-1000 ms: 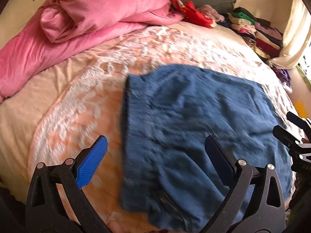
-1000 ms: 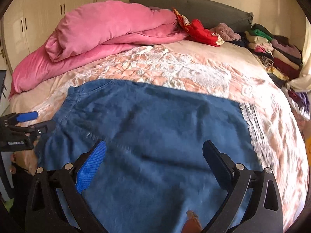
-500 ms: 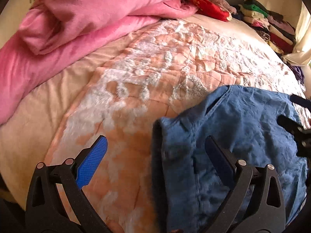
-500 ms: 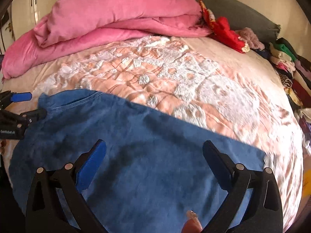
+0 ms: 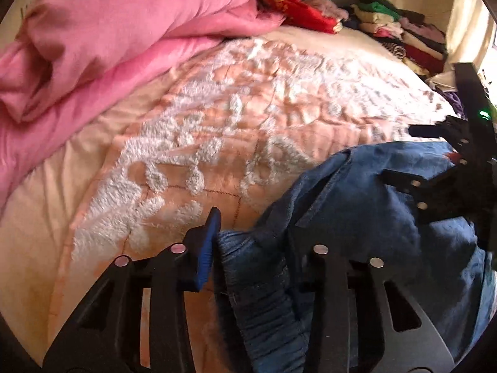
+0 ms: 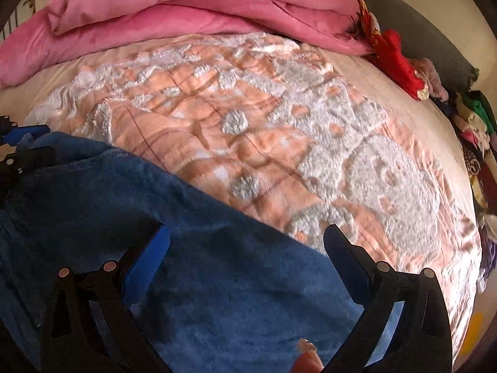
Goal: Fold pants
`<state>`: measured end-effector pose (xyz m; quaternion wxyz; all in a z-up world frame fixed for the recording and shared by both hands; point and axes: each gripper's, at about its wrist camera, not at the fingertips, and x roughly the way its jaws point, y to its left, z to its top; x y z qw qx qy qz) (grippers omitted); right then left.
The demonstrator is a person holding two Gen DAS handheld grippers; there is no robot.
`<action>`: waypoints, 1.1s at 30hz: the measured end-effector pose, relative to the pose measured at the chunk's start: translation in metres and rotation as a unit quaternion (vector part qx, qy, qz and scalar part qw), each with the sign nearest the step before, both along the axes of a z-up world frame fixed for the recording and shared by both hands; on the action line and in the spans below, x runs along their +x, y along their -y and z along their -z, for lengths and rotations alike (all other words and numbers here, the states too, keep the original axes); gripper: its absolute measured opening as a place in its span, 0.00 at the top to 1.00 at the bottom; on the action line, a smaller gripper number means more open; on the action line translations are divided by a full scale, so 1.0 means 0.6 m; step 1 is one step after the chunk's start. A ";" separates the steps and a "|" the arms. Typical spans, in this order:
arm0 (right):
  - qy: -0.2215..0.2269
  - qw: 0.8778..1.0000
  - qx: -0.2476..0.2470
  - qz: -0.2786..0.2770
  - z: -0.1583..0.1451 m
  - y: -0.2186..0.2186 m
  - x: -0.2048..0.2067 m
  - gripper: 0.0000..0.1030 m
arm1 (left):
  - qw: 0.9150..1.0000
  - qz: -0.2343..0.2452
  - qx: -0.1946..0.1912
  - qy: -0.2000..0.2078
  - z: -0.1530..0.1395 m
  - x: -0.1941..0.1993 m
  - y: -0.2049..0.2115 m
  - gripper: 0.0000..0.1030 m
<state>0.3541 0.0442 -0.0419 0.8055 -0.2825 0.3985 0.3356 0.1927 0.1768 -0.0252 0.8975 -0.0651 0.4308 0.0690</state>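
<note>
Blue denim pants lie on a peach bedspread with white tufts. My left gripper is shut on the pants' gathered waistband corner, bunched between its fingers. The pants also fill the lower left of the right wrist view. My right gripper is open just above the denim, fingers wide apart, nothing between them. The right gripper shows in the left wrist view at the right, over the pants. The left gripper shows at the right wrist view's left edge.
A pink duvet is heaped at the back left of the bed. Red cloth and stacks of folded clothes line the back right, by a grey headboard.
My left gripper has closed on the waistband corner, which now bunches between its fingers. Both grippers moved lower and closer to the bed; the right stays open.
</note>
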 end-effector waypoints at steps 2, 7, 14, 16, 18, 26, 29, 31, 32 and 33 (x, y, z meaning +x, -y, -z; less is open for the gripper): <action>0.009 1.000 0.006 -0.012 -0.004 -0.003 -0.004 0.04 | 1.000 0.008 -0.005 0.022 -0.021 -0.017 0.006 0.73; 0.020 0.999 0.016 -0.042 -0.007 -0.009 -0.018 0.22 | 0.998 0.033 -0.015 0.054 -0.057 -0.051 0.022 0.73; 0.007 0.996 0.042 -0.083 -0.018 -0.009 -0.063 0.82 | 0.997 0.040 -0.015 0.057 -0.061 -0.065 0.032 0.74; 0.011 0.995 0.048 -0.083 -0.026 0.000 -0.079 0.88 | 0.998 0.035 -0.019 0.054 -0.060 -0.069 0.024 0.73; 0.008 0.994 0.074 -0.076 -0.042 0.019 -0.093 0.89 | 0.998 0.033 -0.024 0.053 -0.059 -0.072 0.016 0.73; 0.001 0.982 0.179 -0.055 -0.109 0.112 -0.170 0.90 | 0.996 0.050 -0.016 0.072 -0.080 -0.107 0.031 0.73; -0.007 0.977 0.207 -0.058 -0.127 0.144 -0.214 0.91 | 0.995 0.061 -0.016 0.081 -0.090 -0.129 0.042 0.73; -0.012 0.973 0.223 -0.062 -0.135 0.164 -0.250 0.91 | 0.994 0.063 -0.008 0.089 -0.096 -0.147 0.049 0.73; -0.014 0.972 0.228 -0.064 -0.137 0.171 -0.265 0.91 | 0.994 0.065 -0.004 0.093 -0.099 -0.154 0.052 0.73; -0.017 0.970 0.235 -0.067 -0.138 0.181 -0.289 0.92 | 0.993 0.069 -0.001 0.097 -0.103 -0.165 0.056 0.73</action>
